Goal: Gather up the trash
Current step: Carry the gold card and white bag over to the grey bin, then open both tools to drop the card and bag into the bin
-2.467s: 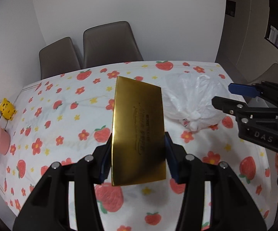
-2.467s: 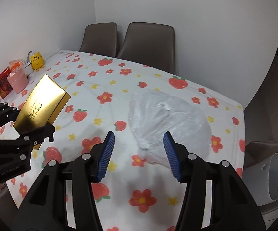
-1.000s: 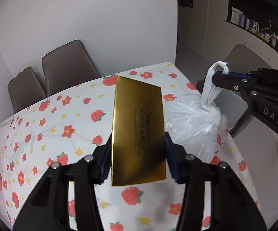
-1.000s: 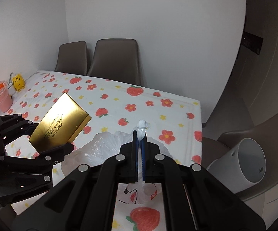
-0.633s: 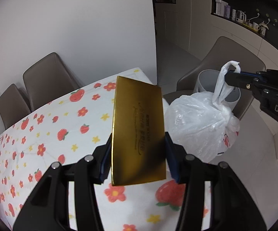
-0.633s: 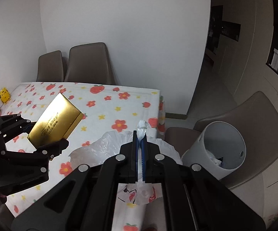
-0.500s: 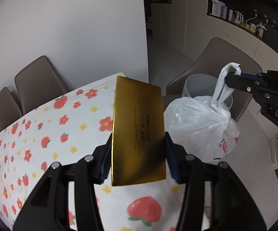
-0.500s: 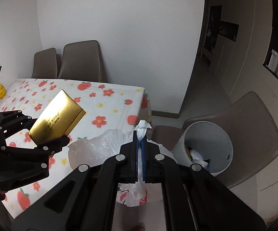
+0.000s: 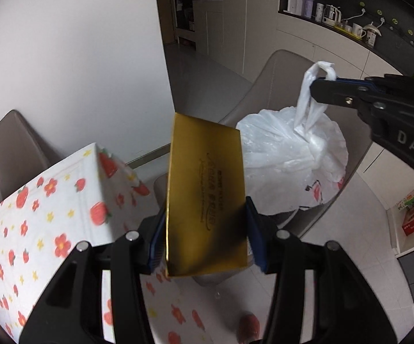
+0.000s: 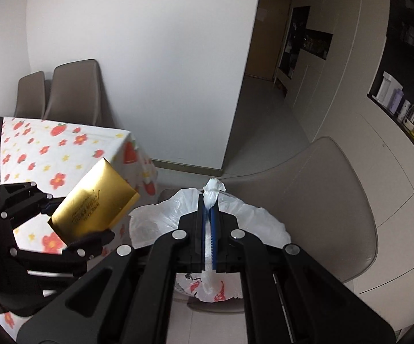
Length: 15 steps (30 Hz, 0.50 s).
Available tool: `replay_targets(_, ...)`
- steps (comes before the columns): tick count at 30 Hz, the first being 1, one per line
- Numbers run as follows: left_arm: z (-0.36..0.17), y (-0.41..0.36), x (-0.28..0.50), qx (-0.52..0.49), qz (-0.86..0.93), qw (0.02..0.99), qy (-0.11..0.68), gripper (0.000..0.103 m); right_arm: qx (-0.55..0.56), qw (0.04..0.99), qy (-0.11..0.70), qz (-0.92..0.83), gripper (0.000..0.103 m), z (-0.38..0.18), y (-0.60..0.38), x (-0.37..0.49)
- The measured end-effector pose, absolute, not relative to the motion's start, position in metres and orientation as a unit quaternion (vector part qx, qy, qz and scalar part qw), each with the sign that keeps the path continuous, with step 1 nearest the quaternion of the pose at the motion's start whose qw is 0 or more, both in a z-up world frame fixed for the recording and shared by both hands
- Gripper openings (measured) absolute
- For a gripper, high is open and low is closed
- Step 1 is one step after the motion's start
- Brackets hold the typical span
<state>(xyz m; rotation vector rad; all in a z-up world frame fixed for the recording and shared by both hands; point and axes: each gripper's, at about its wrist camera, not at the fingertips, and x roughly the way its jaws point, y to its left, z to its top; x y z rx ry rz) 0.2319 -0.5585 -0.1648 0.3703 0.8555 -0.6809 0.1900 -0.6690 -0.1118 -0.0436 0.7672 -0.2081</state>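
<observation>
Trash bag [image 9: 290,154] hangs by its knotted handles from your right claw [image 10: 208,226], pinched tight, over a beige chair [image 10: 327,200]. Your left claw [image 9: 205,235] clamps a gold box [image 9: 207,200] past the worktop [image 9: 49,200] edge.

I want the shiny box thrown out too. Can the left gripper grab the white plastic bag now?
Probably not: the left gripper is already shut on the flat gold box, and the right gripper pinches the white plastic bag by its knot.

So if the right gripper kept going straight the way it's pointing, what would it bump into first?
Probably the back of the beige chair. The right gripper, shut on the white bag's tied handle, points over the bag toward that chair, with open floor beyond. Depth is hard to judge through the fisheye, so it might pass just above it.
</observation>
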Motion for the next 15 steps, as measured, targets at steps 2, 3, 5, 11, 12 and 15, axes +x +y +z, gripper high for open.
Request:
replay_targets(2, -0.166, -0.569, 0.236, 0.181, -0.323, 0.837, 0.403, 0.049, -0.015, 0.921, 0.375, -0.104, 0.002, -0.116, -0.682, 0.198)
replay_targets(3, -0.168, -0.574, 0.239, 0.186, -0.323, 0.836, 0.402, 0.049, -0.012, 0.920, 0.377, -0.105, 0.002, -0.120, -0.687, 0.203)
replay_targets(5, -0.170, -0.581, 0.243, 0.191, -0.322, 0.835, 0.403, 0.049, -0.006, 0.917, 0.385, -0.107, 0.002, -0.126, -0.697, 0.211)
replay_targets(11, -0.181, -0.594, 0.254, 0.203, -0.317, 0.829, 0.413, 0.049, 0.014, 0.915, 0.388, -0.111, 0.053, -0.143, -0.706, 0.216)
replay_targets(12, -0.183, -0.595, 0.255, 0.205, -0.317, 0.828, 0.415, 0.049, 0.018, 0.916, 0.386, -0.111, 0.054, -0.145, -0.707, 0.215)
replay_targets(15, -0.188, -0.599, 0.258, 0.209, -0.317, 0.825, 0.419, 0.049, 0.023, 0.914, 0.389, -0.112, 0.054, -0.148, -0.712, 0.214)
